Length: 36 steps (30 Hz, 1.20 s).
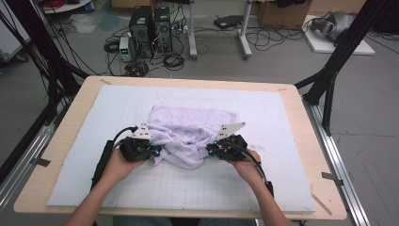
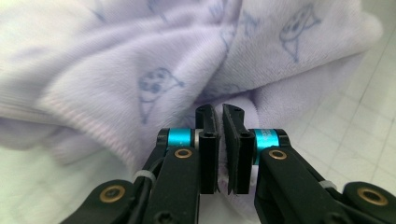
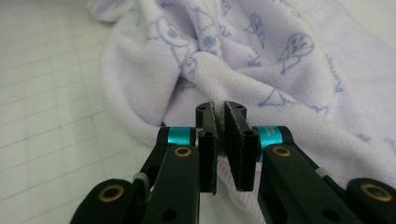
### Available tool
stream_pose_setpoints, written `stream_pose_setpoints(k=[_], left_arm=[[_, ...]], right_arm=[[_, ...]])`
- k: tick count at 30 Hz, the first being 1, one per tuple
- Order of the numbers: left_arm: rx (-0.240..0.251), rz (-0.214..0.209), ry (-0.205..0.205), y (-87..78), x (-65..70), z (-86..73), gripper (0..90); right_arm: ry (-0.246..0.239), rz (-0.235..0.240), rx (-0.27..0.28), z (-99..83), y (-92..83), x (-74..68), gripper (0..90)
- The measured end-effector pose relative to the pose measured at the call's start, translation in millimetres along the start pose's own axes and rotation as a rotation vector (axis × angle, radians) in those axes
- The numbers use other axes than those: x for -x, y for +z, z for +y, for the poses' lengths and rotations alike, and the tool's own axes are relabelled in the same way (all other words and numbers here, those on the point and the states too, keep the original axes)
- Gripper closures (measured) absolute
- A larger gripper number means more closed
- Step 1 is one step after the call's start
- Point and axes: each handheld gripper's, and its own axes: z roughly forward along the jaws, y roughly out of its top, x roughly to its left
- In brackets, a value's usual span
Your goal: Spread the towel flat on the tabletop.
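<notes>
A pale lilac cloth [image 1: 188,132] printed with small blue figures lies crumpled in the middle of the white gridded mat [image 1: 282,122]. My left gripper [image 1: 156,151] sits at the cloth's near left edge. In the left gripper view that gripper [image 2: 219,112] is shut on a fold of the cloth [image 2: 140,70], with fabric pinched between its pads. At the near right edge my right gripper [image 1: 211,149] holds the cloth too. The right gripper view shows this gripper [image 3: 219,109] shut on a thin edge of the cloth [image 3: 261,60].
The mat covers a wooden table [image 1: 61,141] whose edges show all round. Black frame posts [image 1: 329,80] stand at both far corners. Computers and cables [image 1: 150,33] lie on the floor beyond the table. The person's forearms come in from the near edge.
</notes>
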Motion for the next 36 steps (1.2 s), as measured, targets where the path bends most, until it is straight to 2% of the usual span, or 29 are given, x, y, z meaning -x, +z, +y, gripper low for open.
stream_pose_setpoints(k=[2, 7, 13, 17, 20, 24, 26, 31, 34, 36], left_arm=[[0.025, 0.004, -0.004, -7.9, -0.6, 0.0, 84.8], [0.05, 0.005, 0.002, -22.6, 1.3, 0.7, 84.9], [0.088, 0.009, 0.01, -35.0, 3.9, 3.6, 85.0], [0.091, 0.02, -0.005, -39.3, -0.3, 1.7, 85.1], [0.069, 0.026, -0.012, -38.3, -5.9, -3.6, 85.1], [0.036, 0.043, -0.039, -31.5, -12.4, -12.5, 85.1], [0.005, 0.053, -0.042, -26.6, -16.0, -16.0, 85.1], [-0.03, 0.056, -0.07, -16.7, -22.4, -25.4, 85.1], [-0.028, 0.036, -0.078, -15.9, -23.2, -28.3, 84.0], [-0.013, 0.026, -0.078, -17.6, -22.1, -27.3, 78.8]], right_arm=[[0.001, -0.004, 0.014, -1.0, -10.6, -0.2, 83.6], [0.001, 0.0, 0.033, -2.7, -33.5, -1.2, 83.7], [0.001, -0.028, 0.059, -3.1, -60.0, -0.4, 84.2], [0.01, -0.06, 0.056, -5.0, -76.1, 4.6, 84.8], [0.027, -0.092, 0.035, -9.2, -83.5, 12.5, 84.8], [0.08, -0.123, 0.009, -19.3, -85.1, 30.1, 84.8], [0.099, -0.132, -0.022, -23.6, -79.4, 36.9, 84.8], [0.141, -0.137, -0.075, -35.7, -60.9, 49.8, 84.6], [0.157, -0.128, -0.079, -39.3, -54.9, 51.9, 82.8], [0.158, -0.127, -0.063, -38.9, -54.6, 51.0, 78.5]])
